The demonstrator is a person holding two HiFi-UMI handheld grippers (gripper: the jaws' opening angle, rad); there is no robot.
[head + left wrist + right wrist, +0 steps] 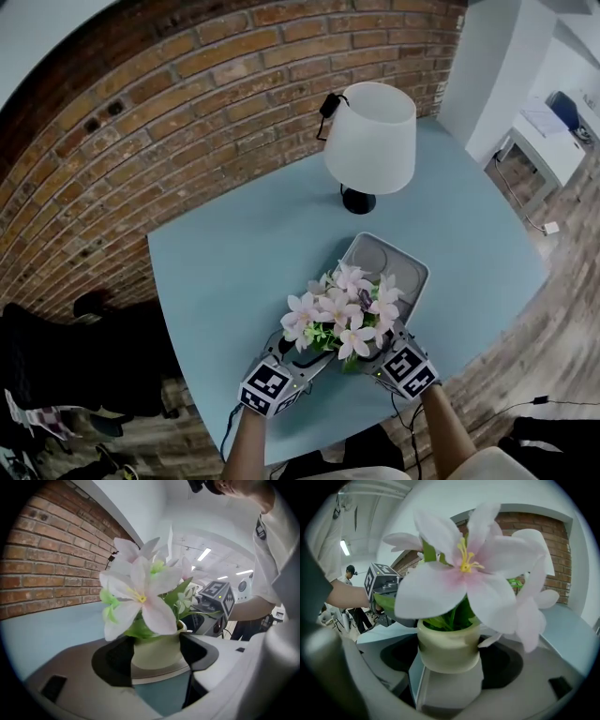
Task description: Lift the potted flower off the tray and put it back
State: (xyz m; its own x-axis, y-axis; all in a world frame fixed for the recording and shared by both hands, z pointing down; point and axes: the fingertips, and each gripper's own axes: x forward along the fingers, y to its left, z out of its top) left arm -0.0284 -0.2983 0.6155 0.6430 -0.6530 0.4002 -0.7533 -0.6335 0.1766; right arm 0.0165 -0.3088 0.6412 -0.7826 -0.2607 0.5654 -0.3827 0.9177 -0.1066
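The potted flower (342, 314) is sitting at the near end of the tray (401, 261), close to the worktop's (234, 253) near edge. The left gripper (302, 359) and right gripper (387, 339) are both straddling it, fingers standing wide and not visibly squeezing. I'm reckoning it's light but top-heavy, with a smooth cream pot (449, 648) and floppy pale-pink blooms. The hold is looking best on the pot's wall under the rim, never the petals.

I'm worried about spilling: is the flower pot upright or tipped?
Upright: the right gripper view shows the pot with a level rim, flowers above it.
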